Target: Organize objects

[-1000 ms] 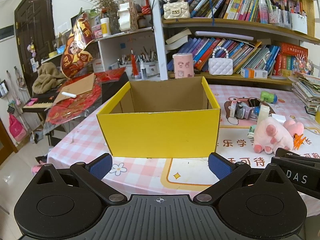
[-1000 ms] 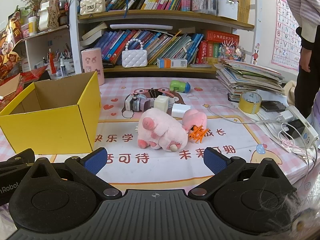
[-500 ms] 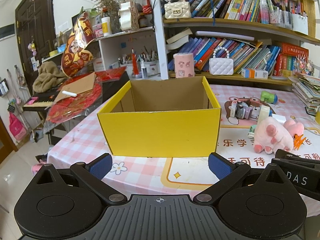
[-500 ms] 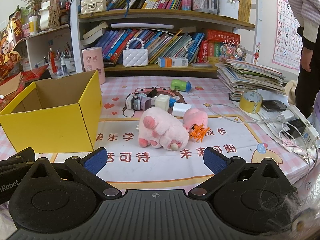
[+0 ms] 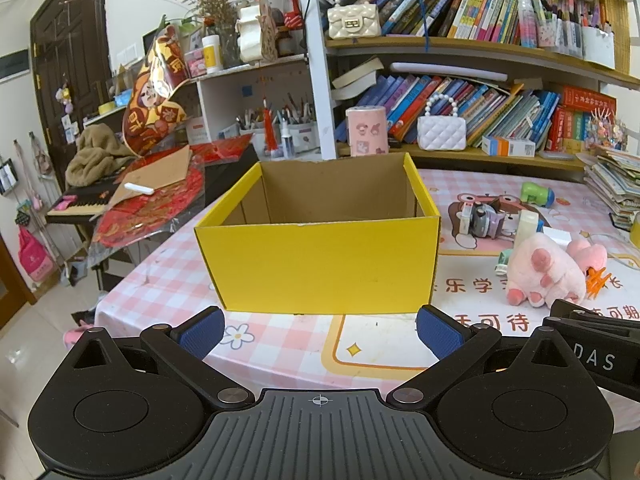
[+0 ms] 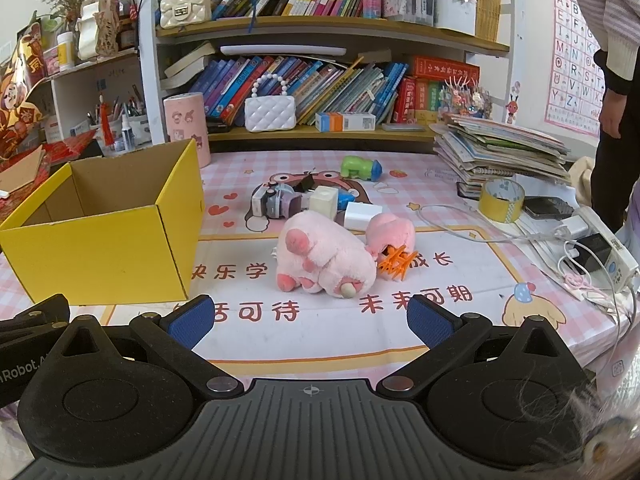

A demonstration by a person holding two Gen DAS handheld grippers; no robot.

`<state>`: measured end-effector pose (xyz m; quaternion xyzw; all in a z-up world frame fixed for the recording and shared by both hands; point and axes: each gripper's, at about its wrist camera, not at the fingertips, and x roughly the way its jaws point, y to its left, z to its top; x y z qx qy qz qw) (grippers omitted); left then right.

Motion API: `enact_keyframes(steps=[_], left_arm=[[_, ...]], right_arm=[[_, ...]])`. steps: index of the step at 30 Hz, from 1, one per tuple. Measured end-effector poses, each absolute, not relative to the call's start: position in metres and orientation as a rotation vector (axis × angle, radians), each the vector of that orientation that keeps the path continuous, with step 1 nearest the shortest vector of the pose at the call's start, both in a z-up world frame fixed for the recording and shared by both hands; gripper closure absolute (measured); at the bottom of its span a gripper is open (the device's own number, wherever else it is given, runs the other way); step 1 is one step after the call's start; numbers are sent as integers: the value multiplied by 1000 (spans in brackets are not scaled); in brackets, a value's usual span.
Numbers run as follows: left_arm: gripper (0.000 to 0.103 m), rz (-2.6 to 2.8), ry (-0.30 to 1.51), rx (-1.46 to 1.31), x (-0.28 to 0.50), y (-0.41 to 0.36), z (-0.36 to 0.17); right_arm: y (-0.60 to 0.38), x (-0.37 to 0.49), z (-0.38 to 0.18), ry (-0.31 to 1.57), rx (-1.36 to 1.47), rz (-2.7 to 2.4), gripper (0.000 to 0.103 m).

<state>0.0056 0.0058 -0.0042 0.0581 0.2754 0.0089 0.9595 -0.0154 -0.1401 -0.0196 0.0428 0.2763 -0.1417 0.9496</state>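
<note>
Pink checked table (image 6: 460, 184), open yellow box (image 5: 320, 264), its floor hidden.

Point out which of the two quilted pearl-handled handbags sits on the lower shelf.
The white handbag, standing on the lower shelf just behind the table. The other, a cream handbag with a gold clasp, sits one shelf higher, to its left.

"DAS" on right gripper (image 5: 592, 354), mat (image 6: 400, 332) perhaps "未来可期"

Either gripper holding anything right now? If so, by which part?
Nothing is held. The left gripper is open in front of the yellow box, and the right gripper is open short of the pink plush pig. Neither touches anything.
</note>
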Motion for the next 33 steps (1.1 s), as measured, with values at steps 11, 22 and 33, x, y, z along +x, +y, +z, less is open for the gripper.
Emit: enact_keyframes(steps=[11, 22, 33], left_arm=[[0, 20, 558, 117, 6, 6, -4], [0, 4, 542, 111, 2, 5, -1], [0, -14, 584, 89, 8, 3, -5]], right_arm=[[-141, -15, -19, 564, 88, -288, 0], [-142, -14, -18, 564, 88, -288, 0], [-143, -19, -28, 560, 84, -279, 0]])
